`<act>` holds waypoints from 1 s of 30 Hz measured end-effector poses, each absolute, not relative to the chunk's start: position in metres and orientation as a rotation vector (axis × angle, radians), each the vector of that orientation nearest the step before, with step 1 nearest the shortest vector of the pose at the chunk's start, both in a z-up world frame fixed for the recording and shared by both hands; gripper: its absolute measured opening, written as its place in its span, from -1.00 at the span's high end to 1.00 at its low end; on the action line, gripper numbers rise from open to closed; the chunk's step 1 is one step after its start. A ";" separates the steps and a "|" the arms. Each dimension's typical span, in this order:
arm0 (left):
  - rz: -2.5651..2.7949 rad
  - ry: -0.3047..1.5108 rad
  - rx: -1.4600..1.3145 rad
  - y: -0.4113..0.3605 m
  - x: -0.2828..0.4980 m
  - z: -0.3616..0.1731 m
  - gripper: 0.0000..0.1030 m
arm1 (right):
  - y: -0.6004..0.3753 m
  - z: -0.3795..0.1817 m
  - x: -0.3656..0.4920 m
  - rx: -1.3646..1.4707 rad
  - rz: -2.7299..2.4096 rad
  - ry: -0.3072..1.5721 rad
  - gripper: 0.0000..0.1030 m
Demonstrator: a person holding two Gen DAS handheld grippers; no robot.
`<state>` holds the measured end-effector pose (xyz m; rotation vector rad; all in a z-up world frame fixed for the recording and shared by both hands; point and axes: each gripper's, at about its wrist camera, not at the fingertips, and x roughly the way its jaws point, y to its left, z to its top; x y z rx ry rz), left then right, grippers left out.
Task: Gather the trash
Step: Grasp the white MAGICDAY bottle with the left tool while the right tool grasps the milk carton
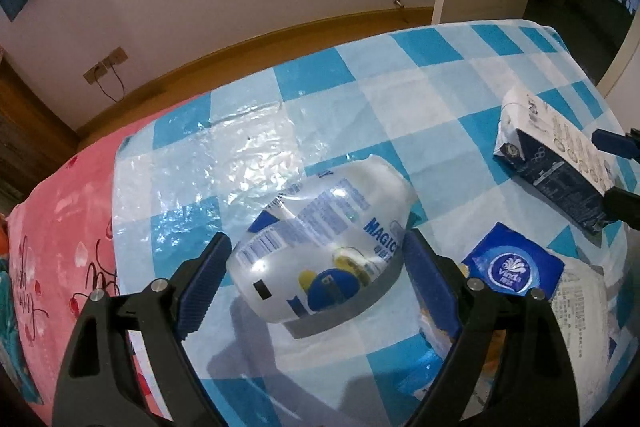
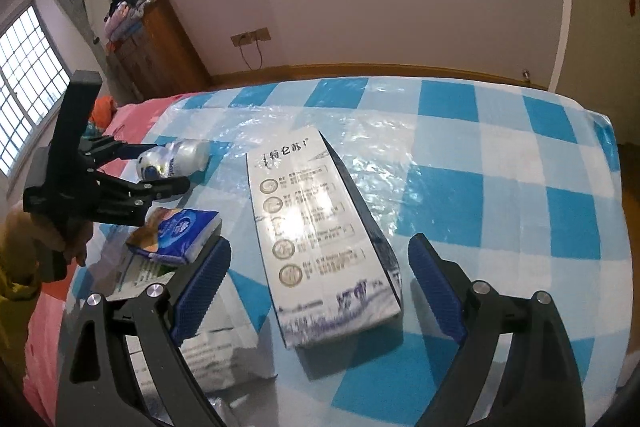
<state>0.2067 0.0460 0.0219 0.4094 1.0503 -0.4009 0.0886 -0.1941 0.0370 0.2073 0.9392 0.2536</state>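
On the blue-checked plastic cloth [image 1: 440, 75] spread over the bed, a crumpled white bottle [image 1: 320, 243] lies on its side straight ahead, at twelve o'clock from the left gripper [image 1: 316, 267], sitting between its blue pads, which stand apart on either flank without visibly pressing it. Its long axis runs from about seven o'clock to one o'clock in the left wrist view, so the jaws straddle it across its width. A milk carton [image 2: 320, 227] lies flat at twelve o'clock from the right gripper [image 2: 320, 291], its length pointing away along the fingers, and that gripper's pads are also spread wide, one on each side of the carton's near end and clear of it. A blue tissue pack [image 2: 188, 231] rests near ten o'clock from the right gripper, between the two tools, on top of a flattened wrapper [image 2: 136, 275]. Each hand is nearer its own item: left to the bottle, right to the carton. I judge both are poised to close, and neither has lifted anything yet.
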 end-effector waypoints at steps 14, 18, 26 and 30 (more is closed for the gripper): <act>-0.494 1.113 0.310 0.048 0.193 0.022 -0.70 | -0.180 0.032 0.095 0.165 0.263 0.931 -0.73; -0.466 1.091 0.379 0.043 0.188 0.024 -0.70 | -0.181 0.031 0.096 0.167 0.262 0.926 -0.73; -0.429 1.033 0.476 0.031 0.191 0.024 -0.69 | -0.178 0.030 0.094 0.129 0.247 0.910 -0.73; -0.432 0.970 0.579 0.019 0.186 0.026 -0.69 | -0.180 0.029 0.093 0.141 0.237 0.908 -0.73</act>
